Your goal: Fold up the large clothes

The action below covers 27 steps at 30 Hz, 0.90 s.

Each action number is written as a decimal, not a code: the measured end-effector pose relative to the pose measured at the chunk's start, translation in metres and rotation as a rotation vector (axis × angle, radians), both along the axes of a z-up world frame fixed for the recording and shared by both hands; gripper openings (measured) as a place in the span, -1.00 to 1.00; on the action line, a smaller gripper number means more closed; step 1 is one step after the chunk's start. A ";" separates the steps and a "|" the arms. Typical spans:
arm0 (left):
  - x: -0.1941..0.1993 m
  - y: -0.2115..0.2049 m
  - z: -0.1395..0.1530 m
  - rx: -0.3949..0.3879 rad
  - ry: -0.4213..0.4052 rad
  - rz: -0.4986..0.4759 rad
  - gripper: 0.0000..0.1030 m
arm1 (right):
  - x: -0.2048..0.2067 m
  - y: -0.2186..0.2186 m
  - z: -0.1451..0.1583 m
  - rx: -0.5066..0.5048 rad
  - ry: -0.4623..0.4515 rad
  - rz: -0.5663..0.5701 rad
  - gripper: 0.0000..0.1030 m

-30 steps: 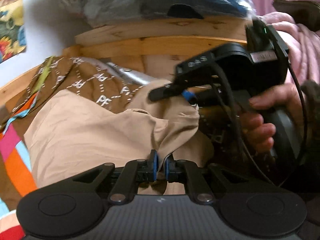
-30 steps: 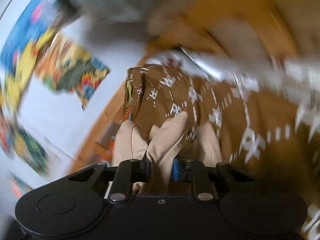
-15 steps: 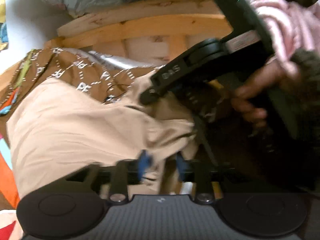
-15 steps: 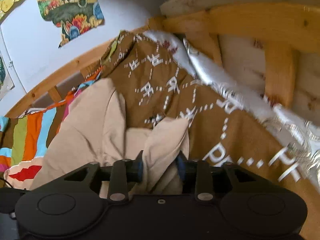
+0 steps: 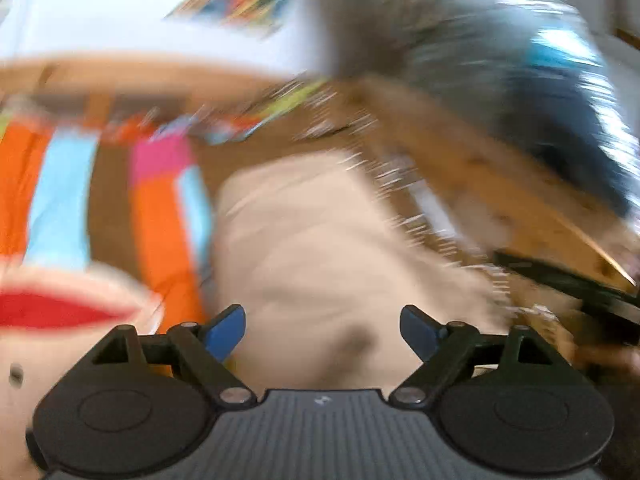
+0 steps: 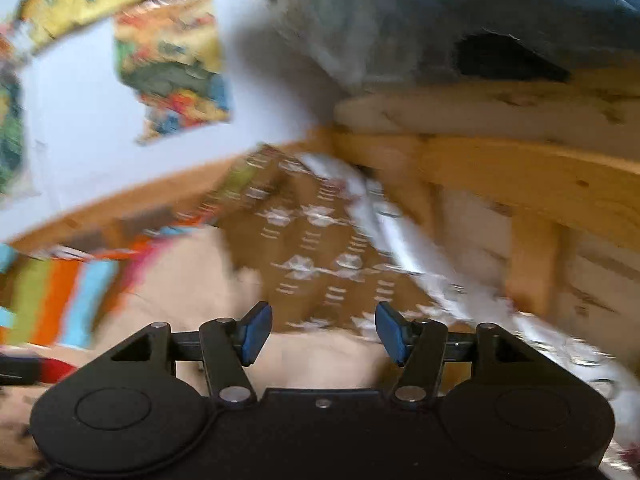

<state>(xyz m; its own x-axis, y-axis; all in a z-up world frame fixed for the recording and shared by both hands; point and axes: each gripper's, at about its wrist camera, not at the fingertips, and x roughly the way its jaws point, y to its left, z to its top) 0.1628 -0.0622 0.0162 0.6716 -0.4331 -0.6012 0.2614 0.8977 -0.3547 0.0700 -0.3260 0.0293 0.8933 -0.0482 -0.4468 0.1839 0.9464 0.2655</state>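
Blur fills your left wrist view. Your left gripper (image 5: 322, 330) has its two blue pads wide apart, holding nothing. One tan garment (image 5: 320, 240) lies just past them on the striped blanket (image 5: 156, 216).

From your right wrist, your right gripper (image 6: 322, 334) is spread wide too, empty. The tan garment (image 6: 320, 360) lies under it, beside one brown patterned cloth (image 6: 320, 240) and a wooden frame (image 6: 520, 176).

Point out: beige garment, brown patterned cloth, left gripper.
beige garment (image 5: 320, 248), left wrist view, middle of the blurred fabric.
brown patterned cloth (image 6: 320, 248), right wrist view, white-motif area ahead of the fingers.
left gripper (image 5: 322, 330), left wrist view, gap midway between the open blue fingertips.
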 end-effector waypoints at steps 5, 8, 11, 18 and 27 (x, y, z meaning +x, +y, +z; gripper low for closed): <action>0.033 0.021 -0.038 -0.180 0.217 -0.054 0.61 | -0.002 0.028 0.001 0.073 0.117 0.180 -0.13; 0.032 0.020 -0.054 -0.161 0.246 -0.095 0.56 | -0.008 0.047 -0.026 -0.055 0.268 0.151 -0.73; 0.030 0.014 -0.066 -0.131 0.264 -0.116 0.55 | -0.012 0.056 -0.054 -0.126 0.346 0.147 -0.74; 0.021 0.022 -0.077 -0.183 0.230 -0.114 0.53 | -0.002 0.037 -0.018 0.002 0.142 0.098 -0.29; 0.011 0.024 -0.078 -0.188 0.188 -0.129 0.52 | 0.152 0.046 0.001 0.093 0.128 0.191 0.48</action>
<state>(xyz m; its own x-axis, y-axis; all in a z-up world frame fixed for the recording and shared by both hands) 0.1740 -0.0386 -0.0619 0.4881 -0.6233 -0.6109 0.2832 0.7752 -0.5646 0.2223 -0.2800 0.0308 0.8182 0.1627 -0.5514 0.0417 0.9398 0.3392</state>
